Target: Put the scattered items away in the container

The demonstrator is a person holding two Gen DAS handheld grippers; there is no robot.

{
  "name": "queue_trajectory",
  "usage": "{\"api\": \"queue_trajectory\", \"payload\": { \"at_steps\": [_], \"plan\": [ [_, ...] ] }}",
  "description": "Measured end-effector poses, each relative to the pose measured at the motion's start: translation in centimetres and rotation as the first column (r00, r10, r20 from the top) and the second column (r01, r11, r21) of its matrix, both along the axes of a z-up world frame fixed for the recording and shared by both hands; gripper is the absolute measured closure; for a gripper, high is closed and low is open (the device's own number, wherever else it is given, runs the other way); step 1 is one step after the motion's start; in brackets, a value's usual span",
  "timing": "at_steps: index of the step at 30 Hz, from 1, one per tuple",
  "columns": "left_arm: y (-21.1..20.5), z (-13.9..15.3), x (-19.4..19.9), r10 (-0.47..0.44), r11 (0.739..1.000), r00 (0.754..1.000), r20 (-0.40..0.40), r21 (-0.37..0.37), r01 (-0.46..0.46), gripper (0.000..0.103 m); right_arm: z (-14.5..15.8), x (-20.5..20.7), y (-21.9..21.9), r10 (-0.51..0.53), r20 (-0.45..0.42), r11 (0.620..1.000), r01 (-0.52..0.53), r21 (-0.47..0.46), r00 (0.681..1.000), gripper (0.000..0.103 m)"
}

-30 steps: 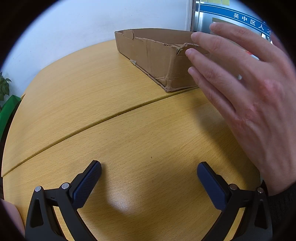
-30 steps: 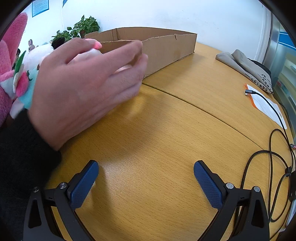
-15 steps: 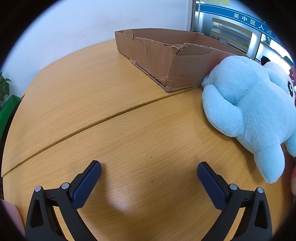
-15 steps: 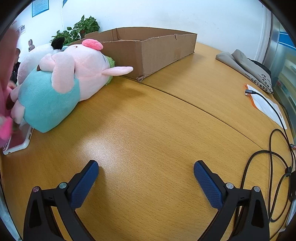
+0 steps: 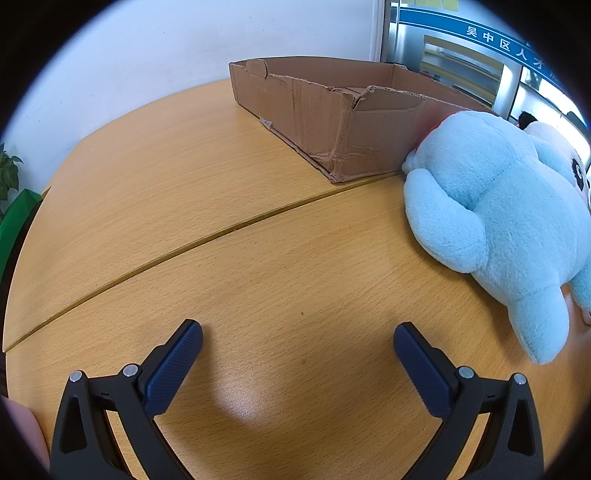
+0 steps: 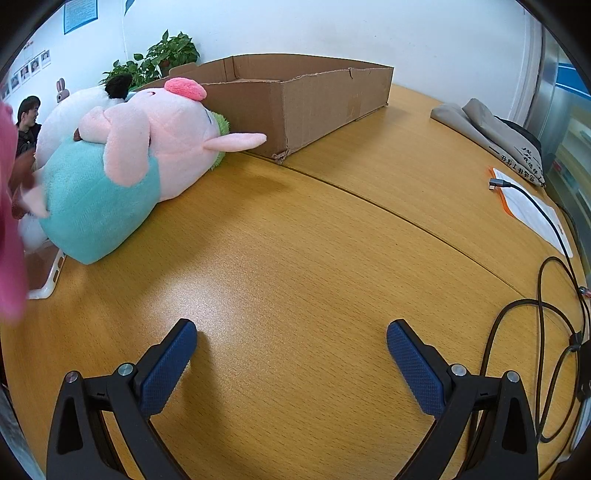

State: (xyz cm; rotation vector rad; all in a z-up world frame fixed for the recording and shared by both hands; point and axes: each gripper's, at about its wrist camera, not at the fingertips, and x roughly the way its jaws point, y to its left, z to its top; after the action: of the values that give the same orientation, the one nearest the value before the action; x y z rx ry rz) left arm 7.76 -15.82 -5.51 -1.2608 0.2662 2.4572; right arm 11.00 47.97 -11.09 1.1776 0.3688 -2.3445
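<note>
brown box (image 5: 325,110), pale-blue plush (image 5: 491,206) (pink head (image 6: 173,125))

Clutter around the wooden table (image 6: 295,229)

A potted plant (image 6: 162,55) stands against the white wall behind it, where small pictures (image 6: 35,62) and a blue notice (image 6: 79,14) hang. At the table's right edge lie a folded grey cloth bag (image 6: 491,133), a printed sheet (image 6: 532,206) and a black cable (image 6: 546,280) that crosses it. A white-framed tablet (image 6: 46,273) lies flat at left. A seated person (image 6: 26,122) is behind.
</note>
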Motion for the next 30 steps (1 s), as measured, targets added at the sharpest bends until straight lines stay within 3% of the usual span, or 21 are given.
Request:
{"api": "queue_trajectory", "payload": {
  "at_steps": [30],
  "plan": [
    [-0.24, 0.16, 0.1, -0.007, 1.0, 1.0, 0.0, 0.0, 0.007, 0.0, 0.0, -0.01, 0.02, -0.006, 0.0, 1.0, 0.006, 0.0, 1.0, 0.0]
  ]
}}
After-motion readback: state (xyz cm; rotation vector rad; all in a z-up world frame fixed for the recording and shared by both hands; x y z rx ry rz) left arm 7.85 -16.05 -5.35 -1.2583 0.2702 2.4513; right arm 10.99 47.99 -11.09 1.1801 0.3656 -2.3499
